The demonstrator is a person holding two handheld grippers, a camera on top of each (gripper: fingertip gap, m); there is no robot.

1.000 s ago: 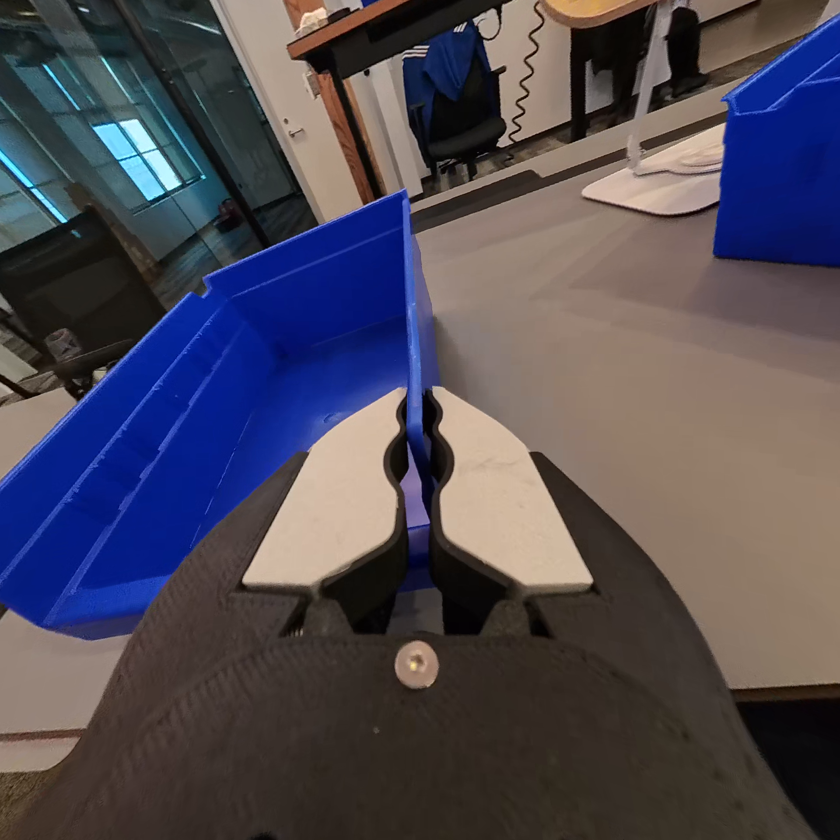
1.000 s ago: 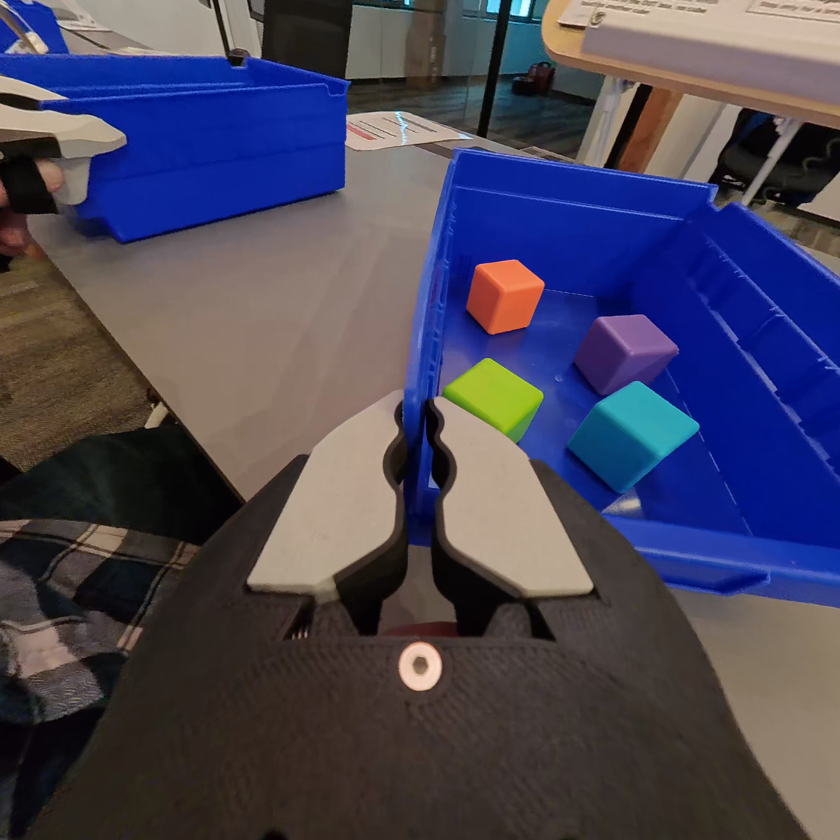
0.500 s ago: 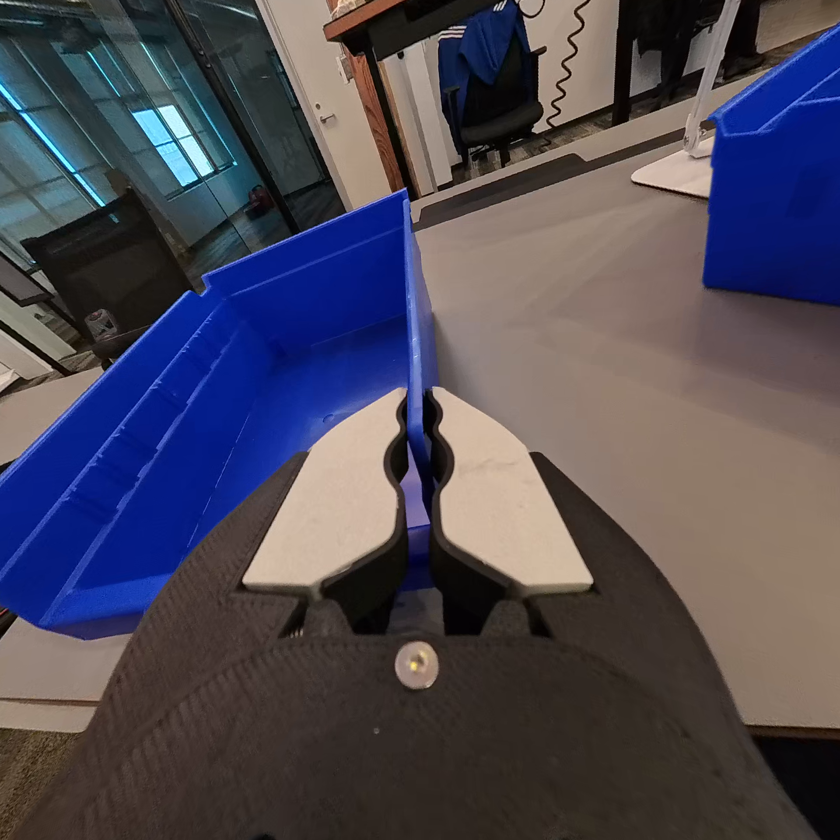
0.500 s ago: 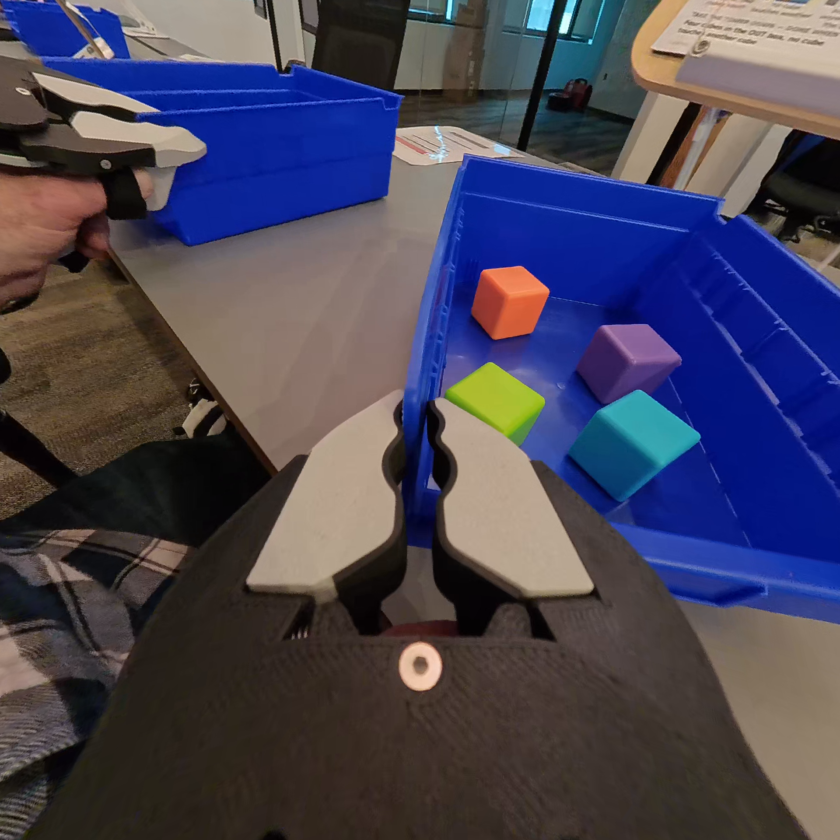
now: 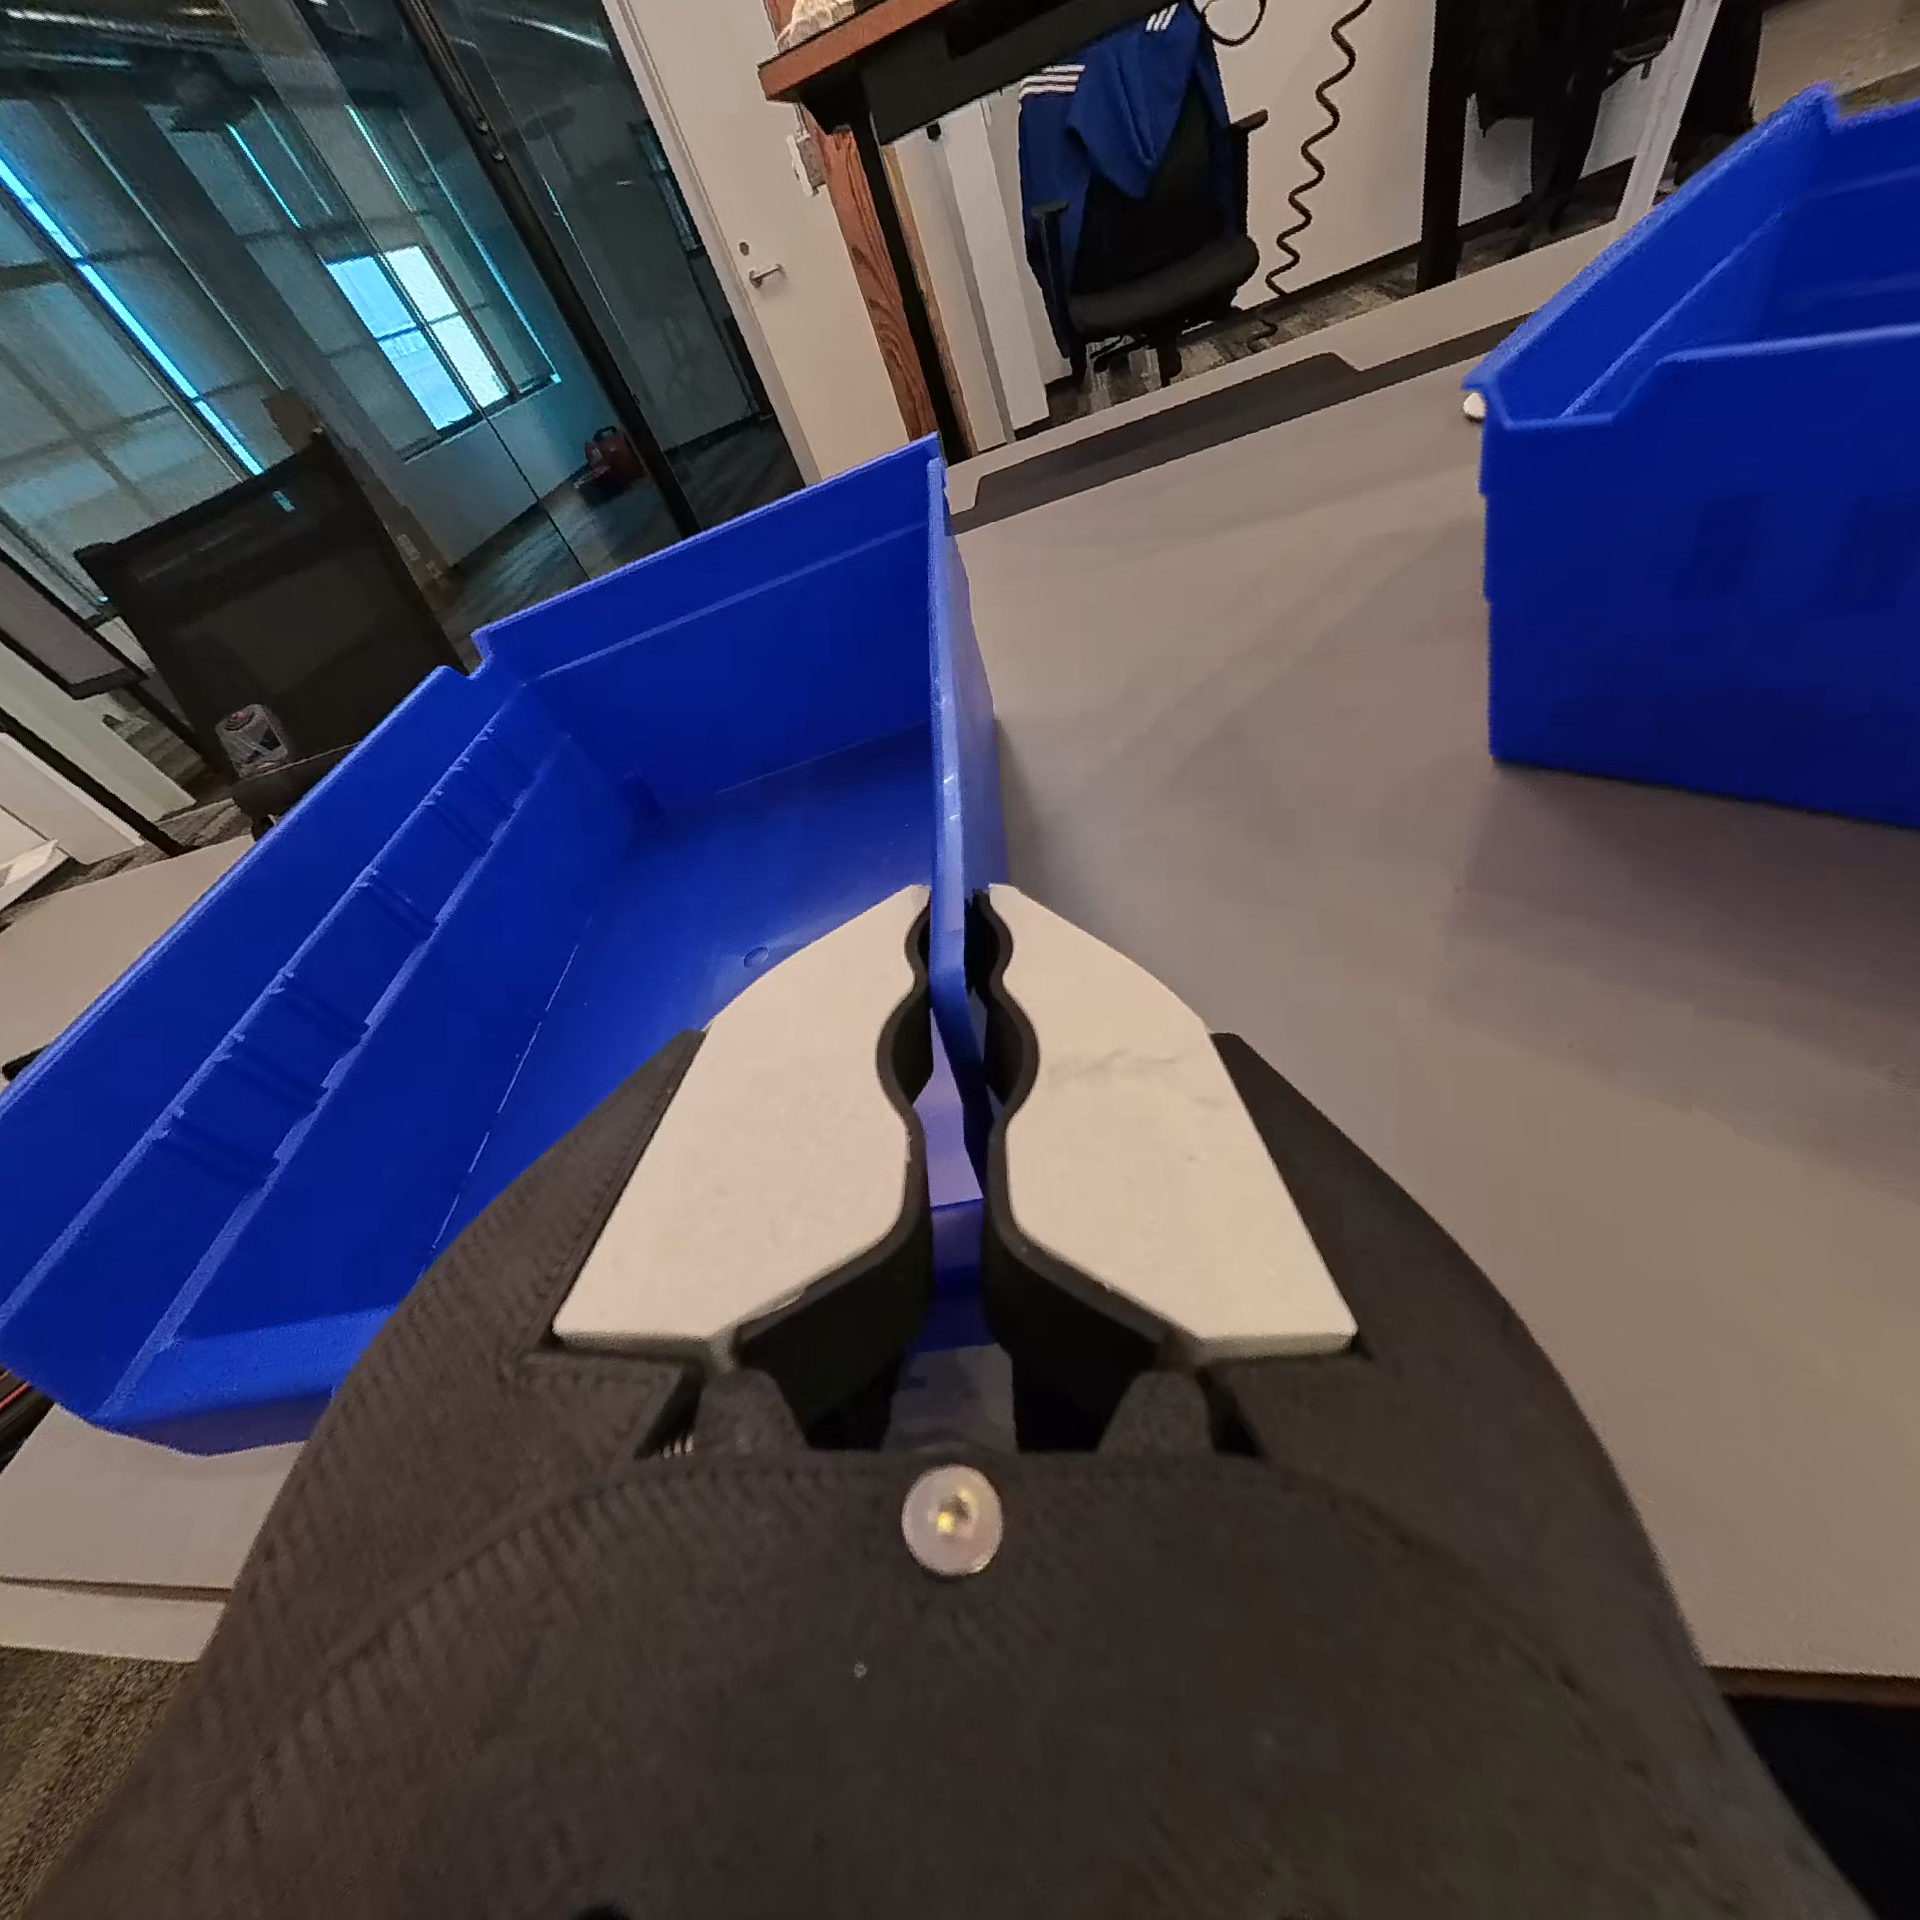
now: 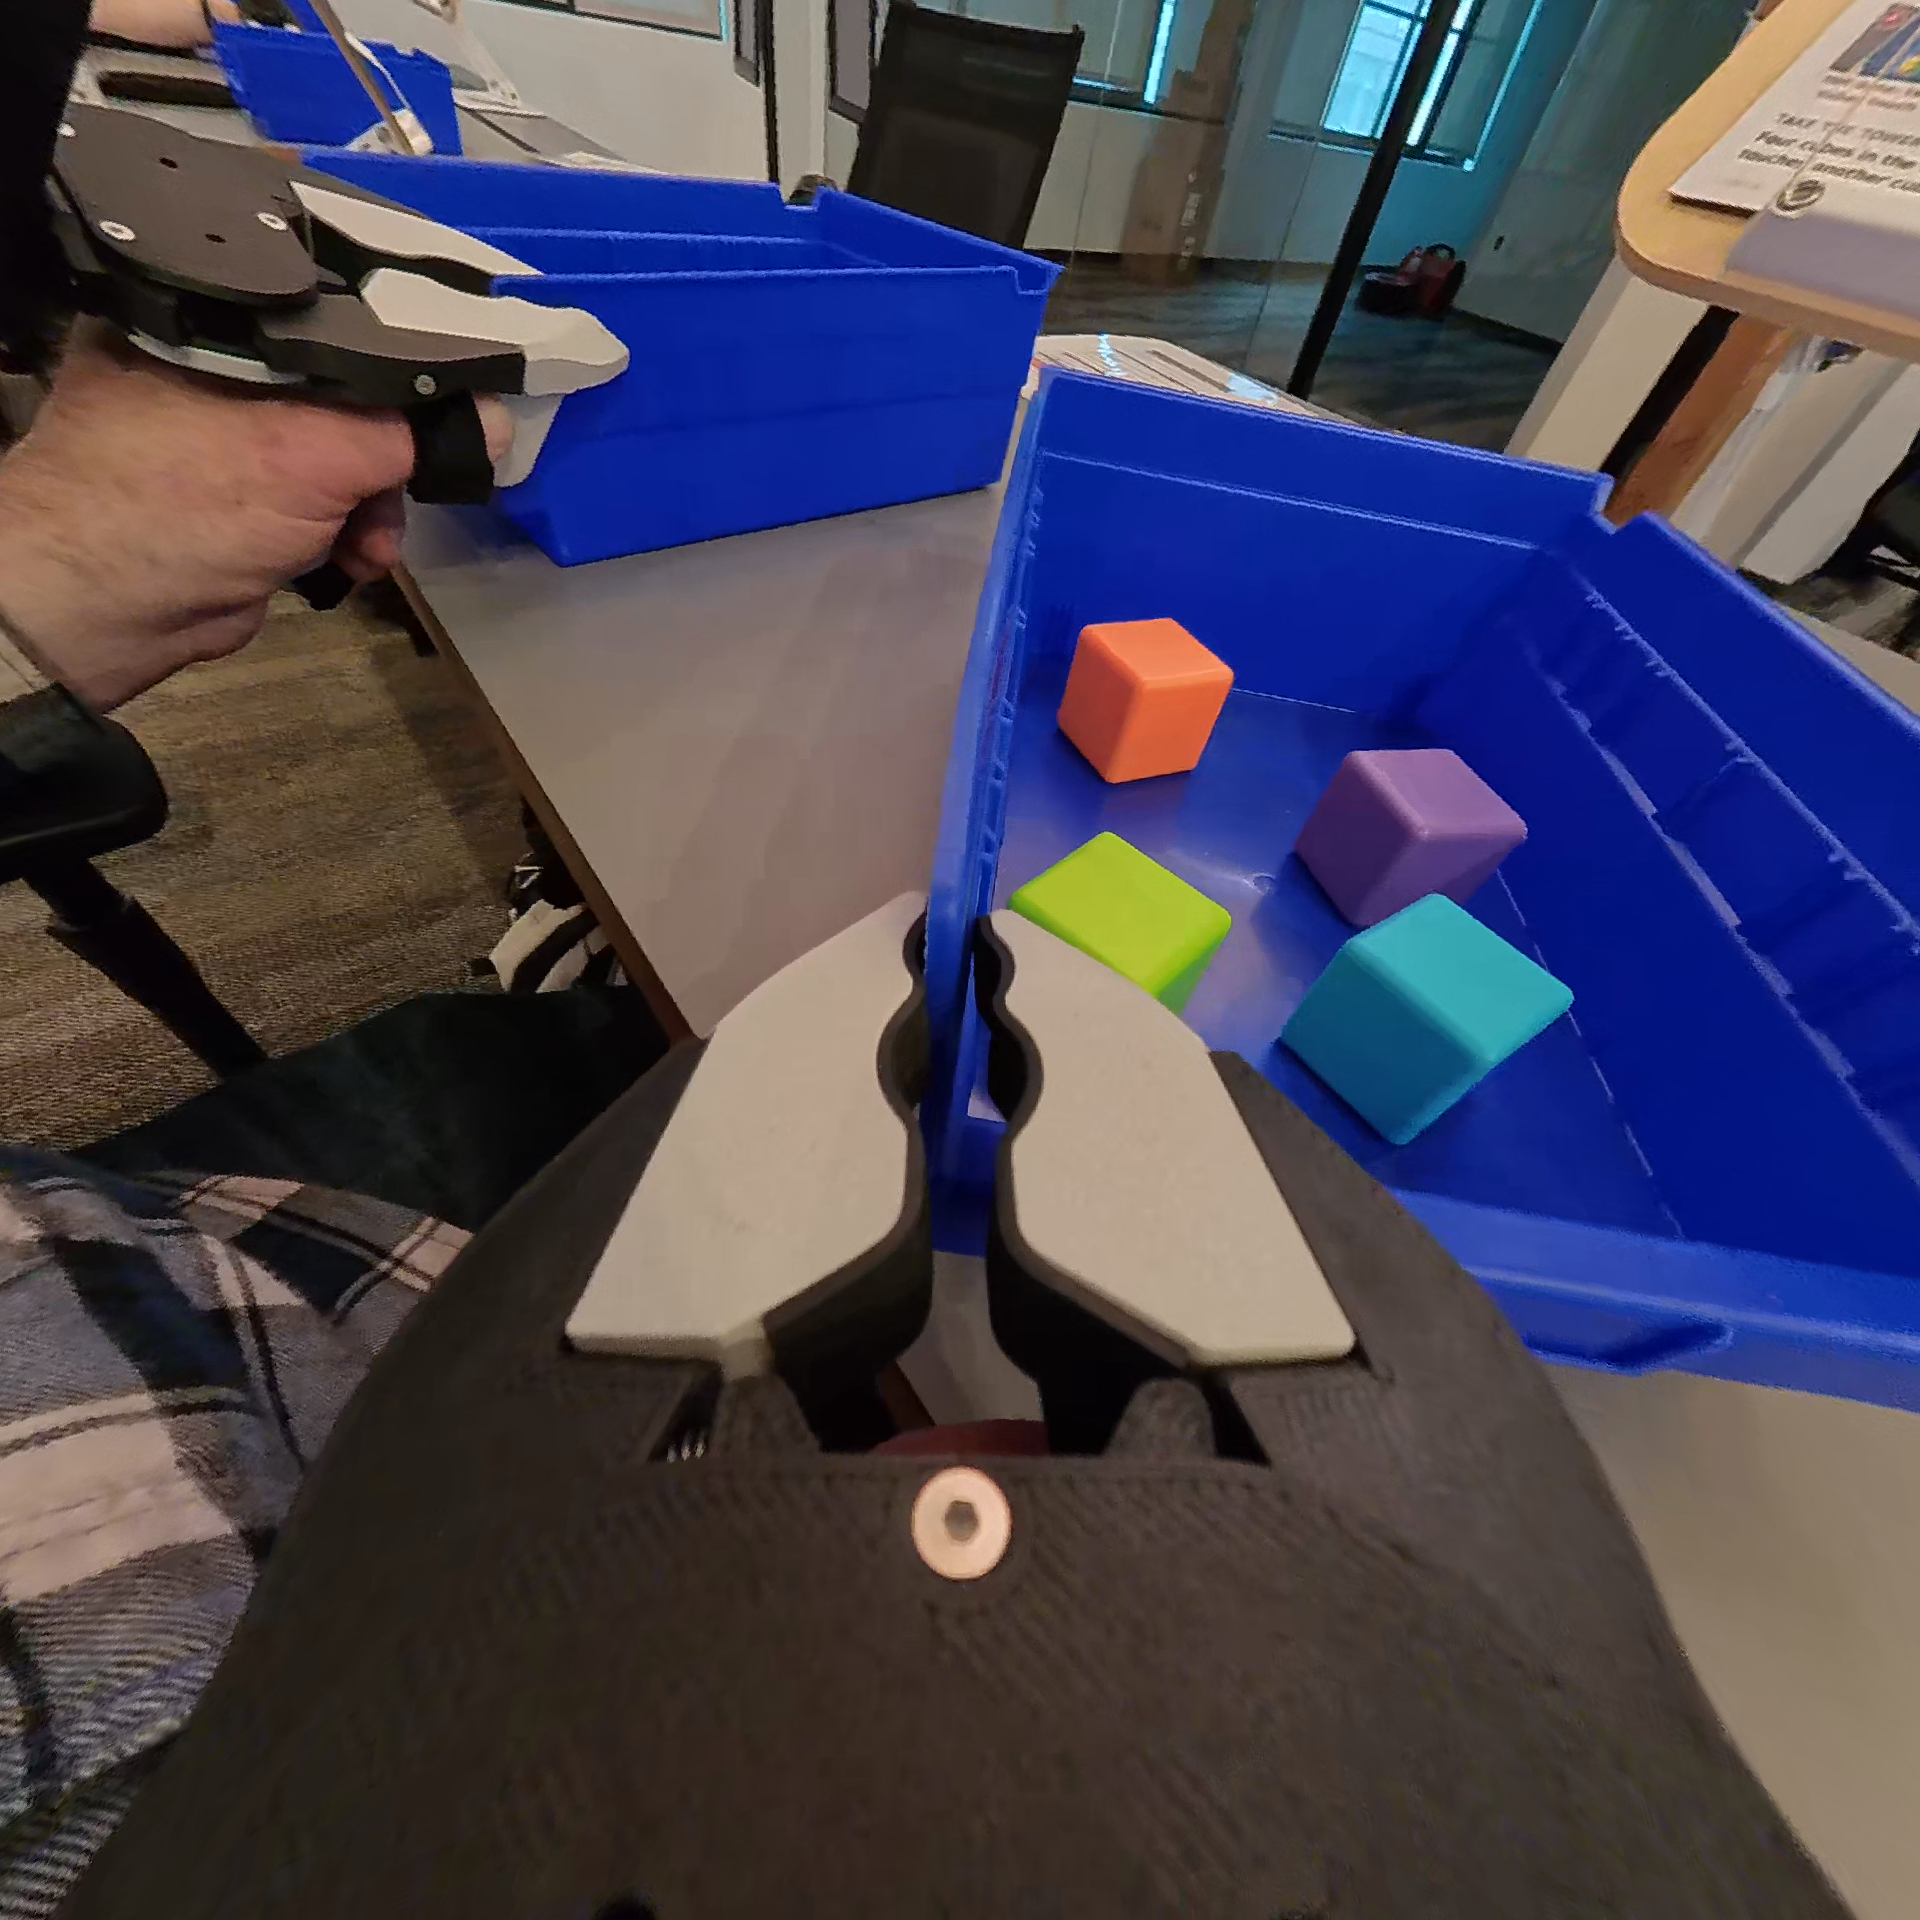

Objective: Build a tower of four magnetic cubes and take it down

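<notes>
Four cubes lie apart in a blue bin (image 6: 1299, 540): orange (image 6: 1143, 696), purple (image 6: 1408, 831), green (image 6: 1122, 914) and teal (image 6: 1423, 1013). My right gripper (image 6: 951, 920) is shut on that bin's left wall, just left of the green cube. My left gripper (image 5: 956, 904) is shut on the right wall of a second, empty blue bin (image 5: 416, 935). In the right wrist view the left gripper (image 6: 577, 322) shows at the near corner of that empty bin (image 6: 779, 416), held by a hand (image 6: 187, 520). The cube bin (image 5: 1714, 571) shows at the right of the left wrist view, its contents hidden.
Both bins stand on a grey table (image 6: 727, 707), with bare tabletop (image 5: 1351, 935) between them. The table's front edge runs close below both grippers. A person's plaid clothing (image 6: 156, 1403) is at lower left. Another blue bin (image 6: 332, 94) stands far back left. The gap from one gripper's tips to the other's is roughly 30 cm.
Both grippers kept their hold on the bin walls. The two bins have come closer together: each looms larger in the other gripper's view, and the left gripper and hand have come further into the right view.
</notes>
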